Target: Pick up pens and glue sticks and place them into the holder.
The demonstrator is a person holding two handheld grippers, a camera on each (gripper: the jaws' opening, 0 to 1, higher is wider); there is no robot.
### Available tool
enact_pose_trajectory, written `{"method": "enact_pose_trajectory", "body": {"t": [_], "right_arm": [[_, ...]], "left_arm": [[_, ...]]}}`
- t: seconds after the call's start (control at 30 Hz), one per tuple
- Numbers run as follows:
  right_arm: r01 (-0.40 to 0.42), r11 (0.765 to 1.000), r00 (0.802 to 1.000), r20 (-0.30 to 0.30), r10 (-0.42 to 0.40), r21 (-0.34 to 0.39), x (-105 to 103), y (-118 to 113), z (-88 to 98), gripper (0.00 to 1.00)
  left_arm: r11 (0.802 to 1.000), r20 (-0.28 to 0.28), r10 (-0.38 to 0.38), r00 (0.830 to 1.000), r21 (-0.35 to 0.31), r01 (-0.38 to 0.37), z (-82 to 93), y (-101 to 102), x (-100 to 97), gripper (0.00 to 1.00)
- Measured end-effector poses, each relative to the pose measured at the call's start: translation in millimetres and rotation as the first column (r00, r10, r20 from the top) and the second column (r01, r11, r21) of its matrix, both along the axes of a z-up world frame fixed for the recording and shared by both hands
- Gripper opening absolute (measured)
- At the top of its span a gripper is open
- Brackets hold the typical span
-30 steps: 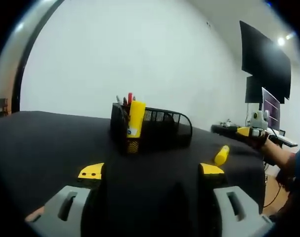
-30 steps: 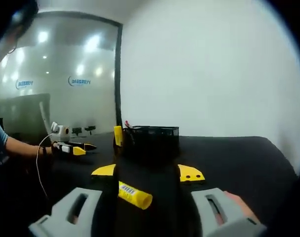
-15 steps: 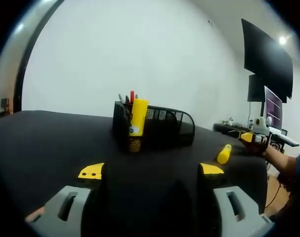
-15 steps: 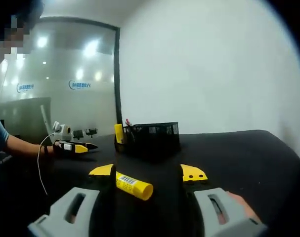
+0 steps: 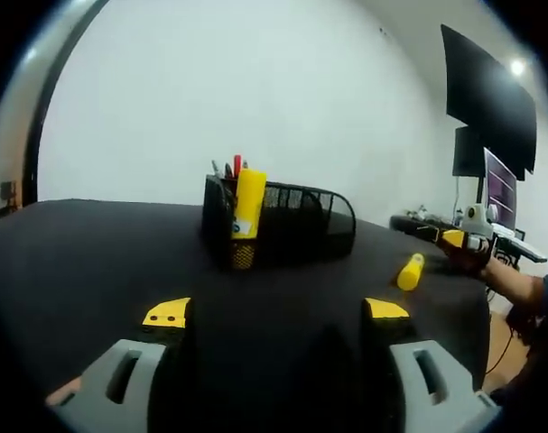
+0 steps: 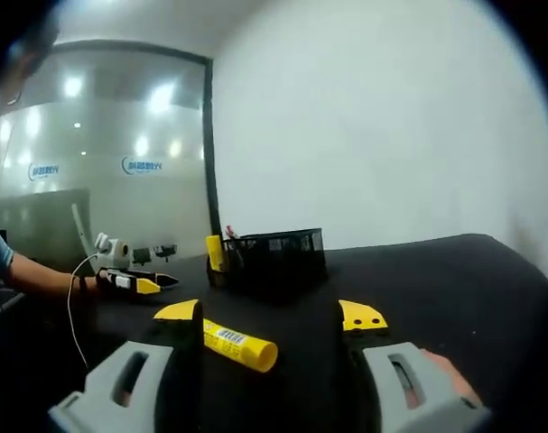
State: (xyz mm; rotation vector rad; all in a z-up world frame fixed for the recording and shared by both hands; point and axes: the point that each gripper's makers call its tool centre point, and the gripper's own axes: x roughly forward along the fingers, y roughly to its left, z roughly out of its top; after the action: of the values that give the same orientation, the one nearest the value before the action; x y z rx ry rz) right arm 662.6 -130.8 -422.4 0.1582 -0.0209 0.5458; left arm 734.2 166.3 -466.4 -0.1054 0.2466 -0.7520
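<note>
A black mesh holder [image 5: 296,233] stands on the black table [image 5: 75,253] with a yellow glue stick [image 5: 248,206] and pens [image 5: 236,168] upright in its left end. A second yellow glue stick [image 5: 408,271] lies loose on the table to the right. My left gripper [image 5: 276,311] is open, well short of the holder. My right gripper [image 5: 459,241] sits just beyond the loose stick. In the right gripper view the loose glue stick [image 6: 240,345] lies between the wide-apart jaws of my open right gripper [image 6: 270,314], nearer the left jaw. The holder [image 6: 272,257] stands behind it, the left gripper [image 6: 134,282] to the left.
Dark monitors [image 5: 487,104] hang on the wall past the table's right edge, above a desk with a screen [image 5: 496,193]. A glass wall [image 6: 93,162] rises behind the table in the right gripper view. A person's forearm [image 6: 34,272] holds each gripper.
Both views have shifted slightly with the hands. The holder and the loose glue stick lie where they were. Both grippers stay open.
</note>
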Motion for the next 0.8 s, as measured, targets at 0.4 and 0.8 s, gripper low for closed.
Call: {"method": "enact_pose_trajectory", "body": {"t": [0.4, 0.8], "right_arm": [[-0.002, 0.999, 1.0, -0.004, 0.003, 0.039, 0.6, -2.5, 1.4, 0.59], [-0.001, 1.0, 1.0, 0.001, 0.001, 0.023, -1.5, 0.3, 0.5, 0.59]], "left_arm": [[0.989, 0.028, -0.042, 0.999, -0.138, 0.046, 36.5, -22.8, -32.9, 0.77], [0.99, 0.045, -0.121, 0.992, -0.068, 0.124, 37.9, -61.6, -62.4, 0.79]]}}
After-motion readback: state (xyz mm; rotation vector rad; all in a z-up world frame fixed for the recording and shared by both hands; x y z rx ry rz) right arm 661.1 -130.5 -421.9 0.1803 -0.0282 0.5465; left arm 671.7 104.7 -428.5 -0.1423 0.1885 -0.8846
